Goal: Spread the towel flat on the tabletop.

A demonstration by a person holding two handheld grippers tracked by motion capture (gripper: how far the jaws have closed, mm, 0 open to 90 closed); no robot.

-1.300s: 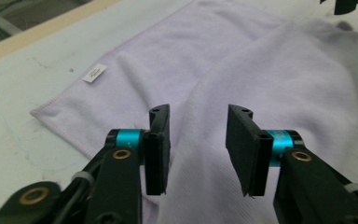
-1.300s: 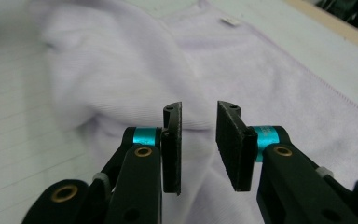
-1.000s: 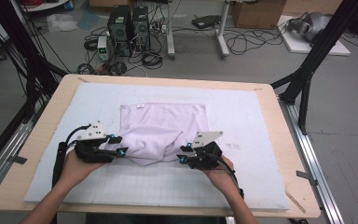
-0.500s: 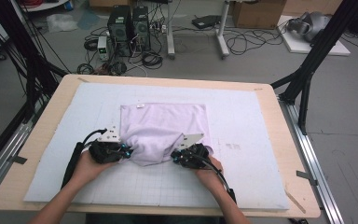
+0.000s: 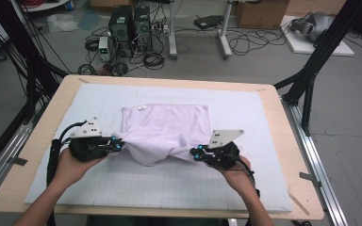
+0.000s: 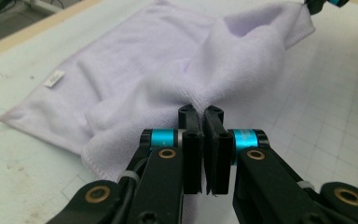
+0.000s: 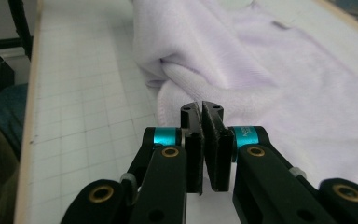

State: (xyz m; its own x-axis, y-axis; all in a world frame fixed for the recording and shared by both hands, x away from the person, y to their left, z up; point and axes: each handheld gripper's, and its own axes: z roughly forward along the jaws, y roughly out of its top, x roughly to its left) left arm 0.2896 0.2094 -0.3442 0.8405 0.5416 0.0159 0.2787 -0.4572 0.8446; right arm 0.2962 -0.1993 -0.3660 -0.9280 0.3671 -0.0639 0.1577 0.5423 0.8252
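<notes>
- Both grippers have closed on the towel's near corners since the earlier frames and begun lifting them.
- Left gripper pinches one corner, right gripper the other, jaws nearly together.
- Towel lies mid-mat, near edge raised and bunched, far edge flat.
- Step judged: folding; next, carry both corners evenly forward to the far edge.
</notes>
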